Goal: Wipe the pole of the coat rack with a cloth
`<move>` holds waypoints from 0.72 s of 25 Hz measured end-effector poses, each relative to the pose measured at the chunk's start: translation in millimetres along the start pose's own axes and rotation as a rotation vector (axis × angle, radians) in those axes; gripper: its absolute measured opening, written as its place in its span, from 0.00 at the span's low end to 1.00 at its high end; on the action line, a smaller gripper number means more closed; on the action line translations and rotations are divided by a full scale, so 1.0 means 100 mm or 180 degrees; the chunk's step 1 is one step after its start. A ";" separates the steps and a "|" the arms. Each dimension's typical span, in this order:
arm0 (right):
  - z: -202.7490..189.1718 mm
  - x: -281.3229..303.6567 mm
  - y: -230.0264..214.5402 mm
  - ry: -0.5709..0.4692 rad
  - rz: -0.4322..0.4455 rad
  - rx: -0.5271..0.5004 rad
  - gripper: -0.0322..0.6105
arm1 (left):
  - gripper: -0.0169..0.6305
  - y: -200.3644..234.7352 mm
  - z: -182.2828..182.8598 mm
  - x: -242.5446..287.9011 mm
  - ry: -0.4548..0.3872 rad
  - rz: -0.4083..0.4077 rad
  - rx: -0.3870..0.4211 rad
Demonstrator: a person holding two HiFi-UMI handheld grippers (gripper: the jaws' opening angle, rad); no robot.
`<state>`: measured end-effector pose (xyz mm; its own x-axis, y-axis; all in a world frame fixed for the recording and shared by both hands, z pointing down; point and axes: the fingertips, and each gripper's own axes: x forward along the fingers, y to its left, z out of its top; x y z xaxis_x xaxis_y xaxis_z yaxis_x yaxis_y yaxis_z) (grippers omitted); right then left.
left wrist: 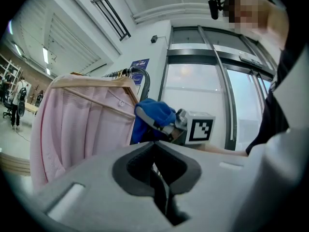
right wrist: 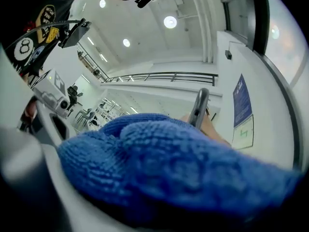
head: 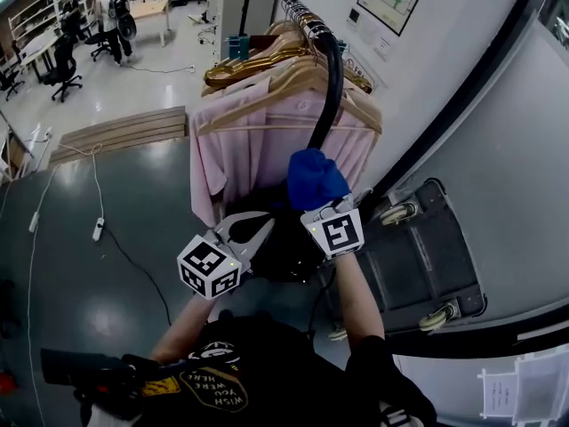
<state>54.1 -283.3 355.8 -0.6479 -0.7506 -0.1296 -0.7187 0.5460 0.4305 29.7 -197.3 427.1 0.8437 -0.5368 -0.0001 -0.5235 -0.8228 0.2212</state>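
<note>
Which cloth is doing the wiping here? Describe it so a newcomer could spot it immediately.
Find the rack of pink shirts on wooden hangers and follow its black pole where it bends down at the near end. Bunched at it, in the tongs of the right gripper, is the cloth: a nubby wad, vivid blue against pink fabric and pale wood.

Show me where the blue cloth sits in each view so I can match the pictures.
Head view: blue cloth at centre, against the black pole, right of the pink shirts.
Left gripper view: centre, right of the shirts.
Right gripper view: fills the lower half.
Shared landmark: the pole, just above the cloth in all three.
</note>
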 end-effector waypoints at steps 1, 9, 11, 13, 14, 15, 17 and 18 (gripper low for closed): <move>0.18 0.02 -0.10 -0.0085 -0.0054 -0.0006 0.06 | 0.03 0.00 0.00 -0.01 -0.0005 0.0007 -0.0002; 1.45 0.65 -1.30 -0.0073 -0.0154 0.0226 0.06 | 0.03 0.12 0.08 -0.17 -0.0058 0.0117 -0.0009; 1.51 0.90 -1.55 0.0106 0.0018 0.0551 0.06 | 0.03 0.11 0.07 -0.18 -0.0052 0.0113 -0.0012; 1.53 1.06 -1.67 0.0172 0.0139 0.0839 0.07 | 0.03 0.08 0.05 -0.19 -0.0037 0.0085 -0.0023; 1.54 1.08 -1.68 0.0145 0.0170 0.0944 0.07 | 0.03 0.06 0.04 -0.18 -0.0040 0.0060 -0.0032; 1.55 1.04 -1.67 0.0057 0.0172 0.1042 0.07 | 0.03 0.05 0.04 -0.18 -0.0053 0.0033 -0.0043; 1.56 0.85 -1.61 -0.0310 0.0087 0.1247 0.07 | 0.03 0.04 0.03 -0.17 -0.0075 0.0000 -0.0062; 1.56 0.69 -1.55 -0.0549 0.0017 0.1318 0.07 | 0.03 0.06 0.02 -0.17 -0.0069 -0.0003 -0.0066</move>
<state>81.5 -362.2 140.6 -0.6591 -0.6936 -0.2907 -0.7330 0.6789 0.0423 12.2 -193.3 426.3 0.8414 -0.5400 -0.0216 -0.5198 -0.8195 0.2415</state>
